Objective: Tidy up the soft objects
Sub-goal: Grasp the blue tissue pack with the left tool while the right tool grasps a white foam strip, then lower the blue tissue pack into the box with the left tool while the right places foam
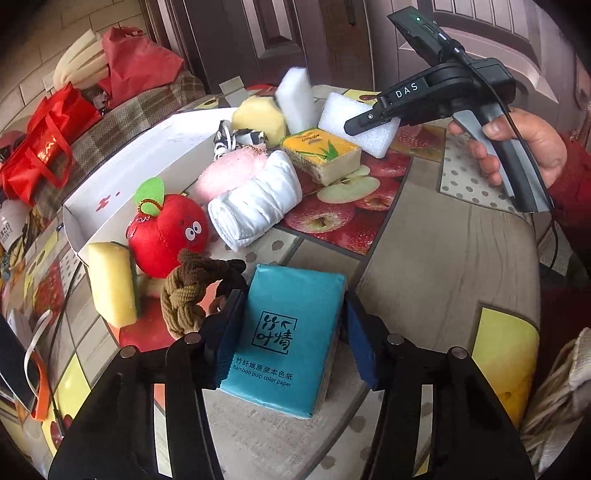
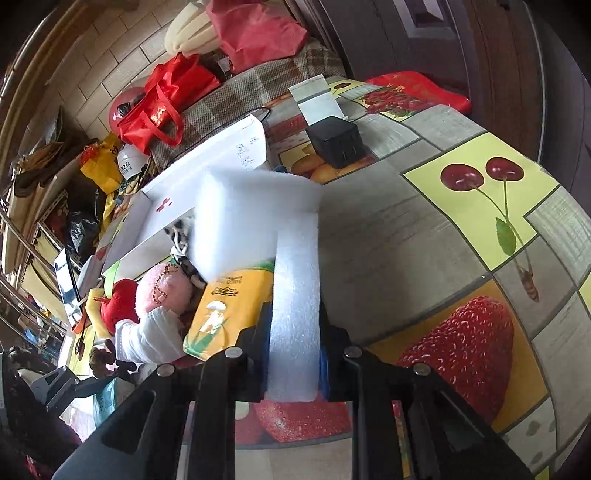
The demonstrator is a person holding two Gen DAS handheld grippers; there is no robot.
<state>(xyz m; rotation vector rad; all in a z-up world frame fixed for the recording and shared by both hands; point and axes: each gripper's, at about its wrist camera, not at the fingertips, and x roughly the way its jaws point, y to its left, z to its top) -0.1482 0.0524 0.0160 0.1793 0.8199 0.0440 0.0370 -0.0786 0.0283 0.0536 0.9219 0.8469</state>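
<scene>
Fingers clenched both sides — my left gripper [image 1: 291,325] grasps the teal tissue pack [image 1: 284,339], my right gripper [image 2: 293,343] the white foam block [image 2: 295,295] at six o'clock.

Background items: fruit-print desk [image 2: 436,229]; black cube-shaped adapter [image 2: 338,142] on the desk's far part; red tote bag [image 2: 159,110] on a checked cloth [image 2: 236,99]; folded red bag [image 2: 258,33] behind; yellow bag [image 2: 101,166] further left.
</scene>
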